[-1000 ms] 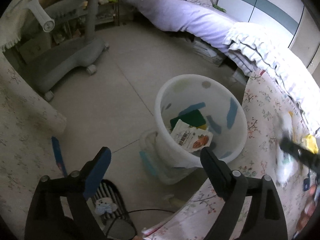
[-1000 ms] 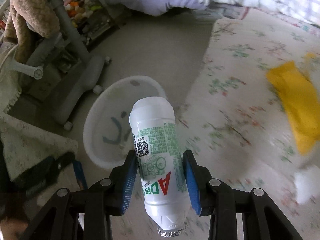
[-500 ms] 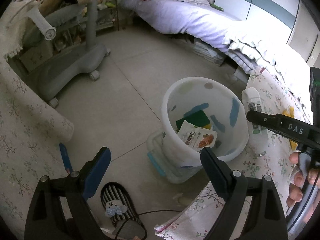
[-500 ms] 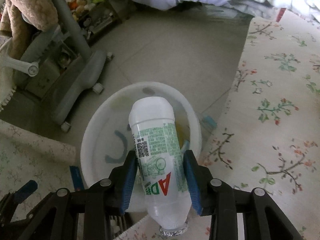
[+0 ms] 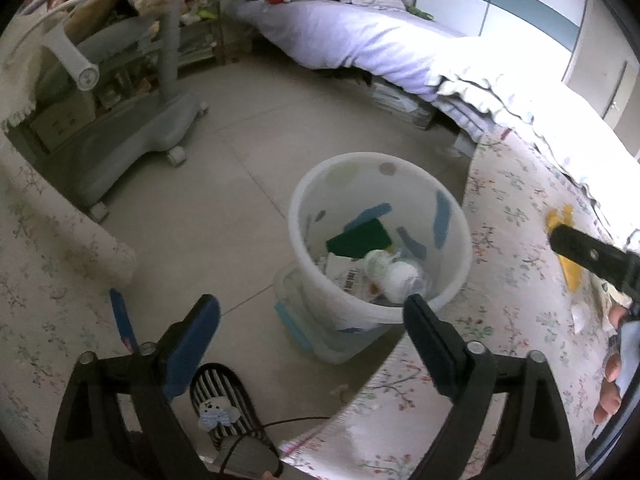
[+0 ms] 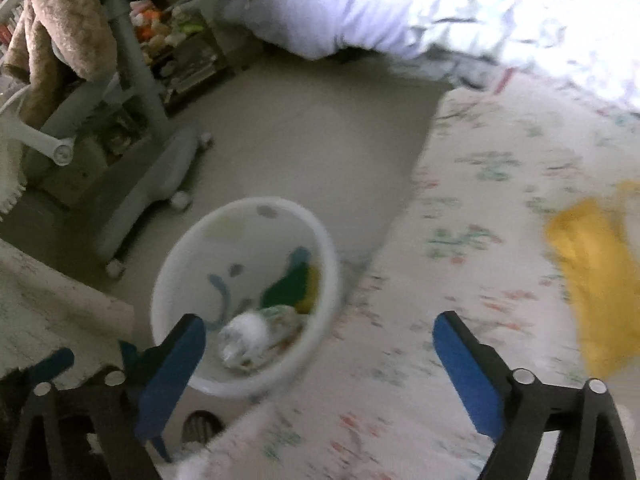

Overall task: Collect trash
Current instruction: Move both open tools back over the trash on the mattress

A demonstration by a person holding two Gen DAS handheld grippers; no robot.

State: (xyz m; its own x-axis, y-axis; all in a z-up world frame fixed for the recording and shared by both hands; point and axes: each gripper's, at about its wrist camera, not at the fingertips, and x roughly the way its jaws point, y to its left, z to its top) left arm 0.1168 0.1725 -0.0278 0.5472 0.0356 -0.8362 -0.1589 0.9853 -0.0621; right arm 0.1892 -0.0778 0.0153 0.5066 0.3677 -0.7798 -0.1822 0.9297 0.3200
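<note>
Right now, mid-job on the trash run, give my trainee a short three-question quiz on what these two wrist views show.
1. True or false: the right gripper is shut on the white bottle.
2. Where does the bottle lie? A) on the floral cloth B) inside the white bin C) on the floor
3. Name the colour of the wrapper lying on the cloth.

Key
1. False: the jaws have just been opening and stand wide apart, with nothing between them.
2. B: it lies on the other trash in the bin.
3. Yellow.
</note>
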